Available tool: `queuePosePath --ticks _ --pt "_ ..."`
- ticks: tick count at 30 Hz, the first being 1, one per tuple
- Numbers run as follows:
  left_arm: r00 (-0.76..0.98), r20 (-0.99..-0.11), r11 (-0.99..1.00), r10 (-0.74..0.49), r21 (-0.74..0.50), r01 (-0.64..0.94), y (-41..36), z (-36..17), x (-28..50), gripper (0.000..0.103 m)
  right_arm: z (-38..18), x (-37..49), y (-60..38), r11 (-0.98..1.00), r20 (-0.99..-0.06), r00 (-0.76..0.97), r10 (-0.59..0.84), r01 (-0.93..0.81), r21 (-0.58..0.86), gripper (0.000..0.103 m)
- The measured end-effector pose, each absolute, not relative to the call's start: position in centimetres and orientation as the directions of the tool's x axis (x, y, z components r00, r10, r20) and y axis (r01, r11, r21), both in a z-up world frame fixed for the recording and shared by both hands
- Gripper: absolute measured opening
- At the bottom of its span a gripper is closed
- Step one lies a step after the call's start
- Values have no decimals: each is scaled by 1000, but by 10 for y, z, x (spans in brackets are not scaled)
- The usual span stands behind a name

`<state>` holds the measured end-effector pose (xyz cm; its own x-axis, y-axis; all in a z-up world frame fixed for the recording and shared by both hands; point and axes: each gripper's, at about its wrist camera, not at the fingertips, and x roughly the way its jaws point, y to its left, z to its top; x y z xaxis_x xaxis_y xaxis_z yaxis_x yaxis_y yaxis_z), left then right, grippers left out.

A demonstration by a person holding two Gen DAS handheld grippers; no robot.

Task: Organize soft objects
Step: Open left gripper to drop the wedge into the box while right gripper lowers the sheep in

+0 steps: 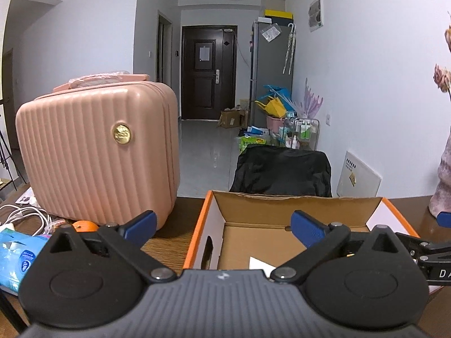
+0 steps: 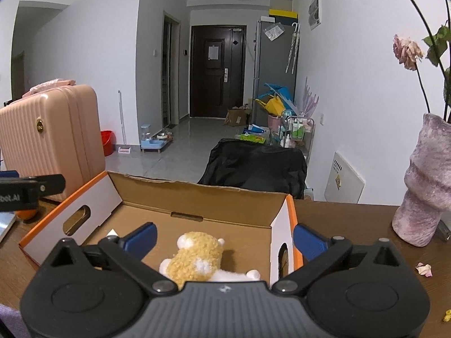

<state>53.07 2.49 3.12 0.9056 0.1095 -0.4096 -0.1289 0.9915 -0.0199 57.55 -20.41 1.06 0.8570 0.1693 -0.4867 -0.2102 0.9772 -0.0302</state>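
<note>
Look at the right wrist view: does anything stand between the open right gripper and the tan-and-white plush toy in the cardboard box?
Nothing visible does. The right gripper hangs open directly over the plush toy, which lies inside the open-topped cardboard box.

The right claw is held wide open over a cardboard box with orange edges. A fluffy yellow and white plush toy is seen lying inside the box, between the blue fingers and not touched by them. The box is set on the brown tabletop. A pink suitcase is seen to the left, and a pink vase with dried flowers to the right.
</note>
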Motion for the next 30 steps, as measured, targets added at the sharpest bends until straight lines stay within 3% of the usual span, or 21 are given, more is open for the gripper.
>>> queuePosePath --ticks 30 --pt "935 -339 993 99 -27 -115 49 45 407 103 41 451 -226 978 -338 927 163 -196 -65 103"
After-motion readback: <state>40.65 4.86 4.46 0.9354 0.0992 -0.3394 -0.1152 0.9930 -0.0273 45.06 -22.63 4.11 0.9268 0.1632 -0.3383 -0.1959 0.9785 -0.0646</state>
